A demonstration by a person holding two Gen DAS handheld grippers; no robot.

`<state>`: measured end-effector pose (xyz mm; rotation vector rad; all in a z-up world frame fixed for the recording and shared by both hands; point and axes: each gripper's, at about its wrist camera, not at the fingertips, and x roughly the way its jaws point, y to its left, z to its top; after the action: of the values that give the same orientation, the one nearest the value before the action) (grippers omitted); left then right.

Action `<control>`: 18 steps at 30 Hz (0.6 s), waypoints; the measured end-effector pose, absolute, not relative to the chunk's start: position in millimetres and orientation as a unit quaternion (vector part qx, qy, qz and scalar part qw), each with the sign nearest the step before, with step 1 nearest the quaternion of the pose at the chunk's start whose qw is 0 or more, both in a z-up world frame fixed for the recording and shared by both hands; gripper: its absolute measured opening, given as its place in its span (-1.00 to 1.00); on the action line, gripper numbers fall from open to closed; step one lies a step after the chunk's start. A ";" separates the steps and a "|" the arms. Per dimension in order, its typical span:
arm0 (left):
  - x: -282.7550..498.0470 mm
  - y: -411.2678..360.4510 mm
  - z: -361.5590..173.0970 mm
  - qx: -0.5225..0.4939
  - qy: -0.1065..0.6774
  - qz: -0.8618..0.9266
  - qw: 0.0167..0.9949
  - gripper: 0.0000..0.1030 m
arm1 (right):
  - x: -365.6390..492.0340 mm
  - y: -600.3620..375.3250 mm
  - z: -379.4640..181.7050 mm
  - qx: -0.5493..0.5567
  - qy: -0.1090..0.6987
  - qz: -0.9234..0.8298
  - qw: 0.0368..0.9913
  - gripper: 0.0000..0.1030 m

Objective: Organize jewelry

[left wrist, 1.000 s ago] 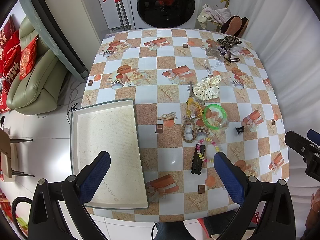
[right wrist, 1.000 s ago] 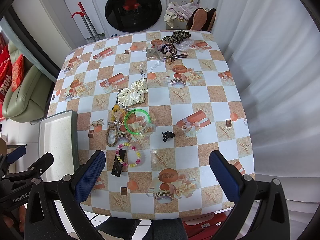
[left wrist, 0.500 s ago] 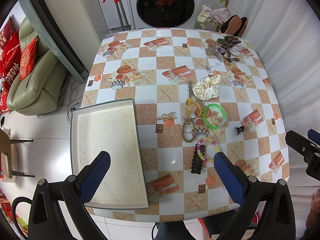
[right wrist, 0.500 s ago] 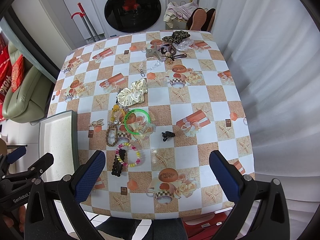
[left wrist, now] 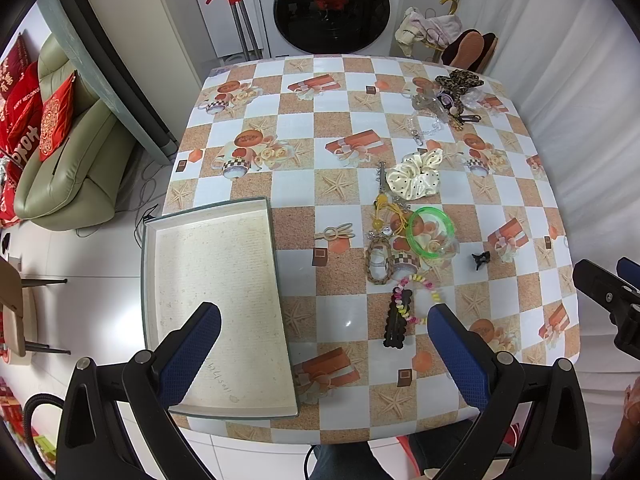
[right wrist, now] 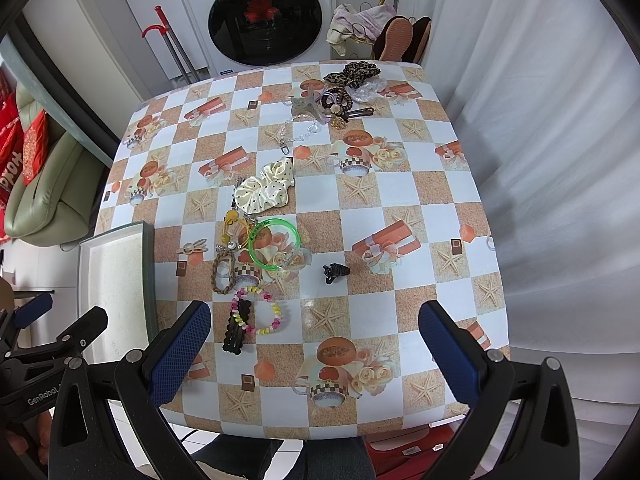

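An empty shallow tray (left wrist: 160, 280) sits at the table's near left corner; it also shows in the right wrist view (right wrist: 86, 280). Jewelry lies mid-table: a green bangle (left wrist: 431, 232) (right wrist: 274, 249), a cream dotted scrunchie (left wrist: 416, 180) (right wrist: 266, 192), a pastel bead bracelet (right wrist: 257, 309), a black hair clip (left wrist: 397, 326) (right wrist: 237, 330), a braided loop (right wrist: 222, 272) and a small black claw clip (right wrist: 335, 272). A second pile with a leopard scrunchie (right wrist: 352, 72) lies at the far right. My left gripper (left wrist: 324, 330) and right gripper (right wrist: 314, 330) hover open and empty above the near edge.
The table (right wrist: 400, 200) has a checkered patterned cloth. A washing machine (right wrist: 264, 20) stands behind it, a green sofa (left wrist: 68, 168) with red cushions to the left, a white curtain (right wrist: 540, 120) to the right. A gold bunny clip (left wrist: 334, 233) lies between tray and bangle.
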<state>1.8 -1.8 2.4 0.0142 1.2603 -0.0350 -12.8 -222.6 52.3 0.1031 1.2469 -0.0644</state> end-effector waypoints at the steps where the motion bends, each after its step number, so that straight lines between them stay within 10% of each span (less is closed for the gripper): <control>1: 1.8 -1.8 2.4 0.007 0.589 -0.016 0.808 1.00 | -12.3 -222.4 52.4 0.048 0.584 -0.030 0.810 1.00; 18: 1.9 -2.3 2.3 0.007 0.590 -0.016 0.807 1.00 | -12.1 -222.5 51.5 0.048 0.584 -0.030 0.810 1.00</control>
<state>1.9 -2.3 2.3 0.0160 1.2622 -0.0346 -12.1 -222.5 51.5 0.1027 1.2475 -0.0637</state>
